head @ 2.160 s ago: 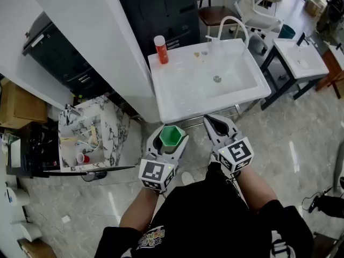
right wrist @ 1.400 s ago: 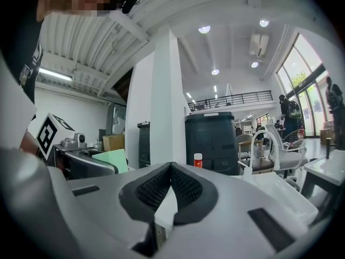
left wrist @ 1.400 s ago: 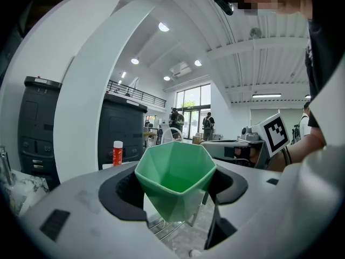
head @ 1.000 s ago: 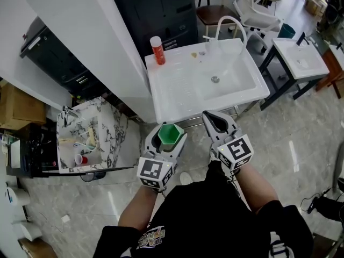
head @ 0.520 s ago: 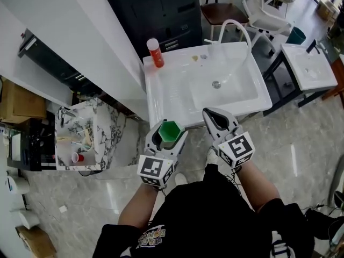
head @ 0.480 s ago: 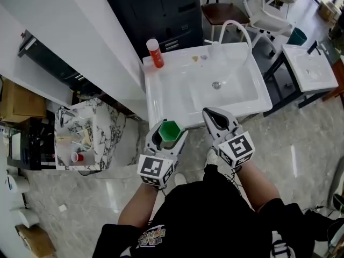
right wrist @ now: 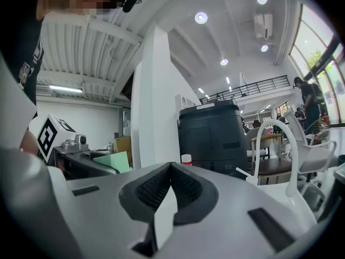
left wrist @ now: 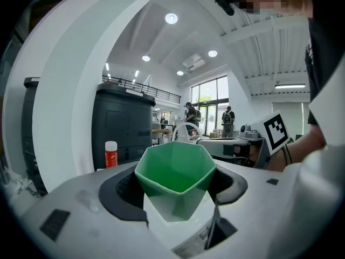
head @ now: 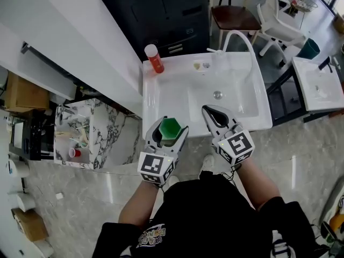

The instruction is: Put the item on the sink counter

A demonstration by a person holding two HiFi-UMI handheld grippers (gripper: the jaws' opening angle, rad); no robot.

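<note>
A green faceted cup (head: 170, 131) sits upright between the jaws of my left gripper (head: 169, 129), which is shut on it; in the left gripper view the cup (left wrist: 175, 175) fills the middle. It hangs over the front left edge of the white sink counter (head: 156, 98). My right gripper (head: 209, 112) is shut with nothing in it, its tip over the front rim of the basin (head: 215, 94). The right gripper view shows its closed jaws (right wrist: 168, 190) and the cup (right wrist: 110, 162) at the left.
An orange bottle with a white cap (head: 153, 58) stands at the counter's back left corner. A white curved tap (head: 236, 35) rises at the back. A dark cabinet (head: 161, 7) stands behind, a marble stand (head: 86, 130) to the left, a second sink (head: 322, 85) at the right.
The sink has drawn nearer in the head view. Both grippers now reach over its front edge, the cup still held in the left one.
</note>
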